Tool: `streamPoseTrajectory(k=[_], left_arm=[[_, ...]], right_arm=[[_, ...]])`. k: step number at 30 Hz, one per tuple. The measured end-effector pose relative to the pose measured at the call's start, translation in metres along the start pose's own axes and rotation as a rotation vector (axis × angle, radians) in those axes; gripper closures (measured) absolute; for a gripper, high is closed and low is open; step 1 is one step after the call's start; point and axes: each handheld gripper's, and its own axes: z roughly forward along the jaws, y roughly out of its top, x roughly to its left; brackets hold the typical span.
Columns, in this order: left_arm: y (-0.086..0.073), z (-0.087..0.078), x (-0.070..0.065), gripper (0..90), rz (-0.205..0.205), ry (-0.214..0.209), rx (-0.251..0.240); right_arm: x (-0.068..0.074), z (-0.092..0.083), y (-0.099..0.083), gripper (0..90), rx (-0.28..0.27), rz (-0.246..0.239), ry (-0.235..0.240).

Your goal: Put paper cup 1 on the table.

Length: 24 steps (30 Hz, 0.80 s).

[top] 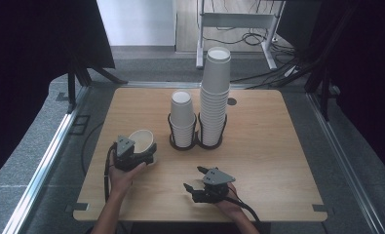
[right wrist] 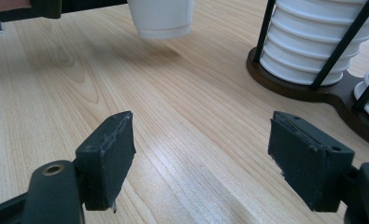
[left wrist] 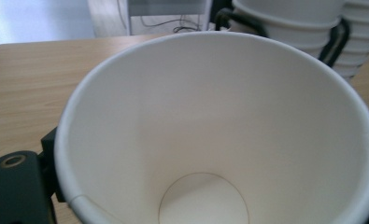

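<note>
My left gripper (top: 140, 152) is shut on a single white paper cup (top: 141, 138), which it holds tilted just above the table at the left. In the left gripper view the cup's open mouth (left wrist: 219, 126) faces the camera, and one black jaw hugs its outer wall at the lower left. The cup's base (right wrist: 162, 21) hangs over its shadow in the right gripper view. My right gripper (top: 192, 177) rests low near the front edge. Its jaws (right wrist: 203, 140) stand wide apart with bare wood between them.
A black wire holder (top: 196, 142) at mid-table carries a short stack of cups (top: 182, 117) and a tall stack (top: 215, 92). Its dark base (right wrist: 313, 88) lies close ahead of the right gripper. The wooden table (top: 278, 161) ends at a dark carpeted floor.
</note>
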Motion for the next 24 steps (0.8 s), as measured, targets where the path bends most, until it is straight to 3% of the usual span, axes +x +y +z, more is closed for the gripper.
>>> streamPoseTrajectory(k=[6, 12, 24], left_arm=[[-0.003, 0.003, 0.004, 12.6, 0.022, 0.045, 0.026], [-0.006, 0.007, 0.001, 12.3, 0.078, 0.100, 0.058], [-0.012, 0.014, 0.004, 10.9, 0.090, 0.131, 0.089]], right_arm=[[0.000, 0.000, 0.000, 22.5, 0.001, 0.001, 0.000], [0.000, 0.000, 0.000, 22.5, 0.003, -0.001, -0.002], [0.000, 0.000, 0.000, 22.3, 0.002, 0.001, -0.001]])
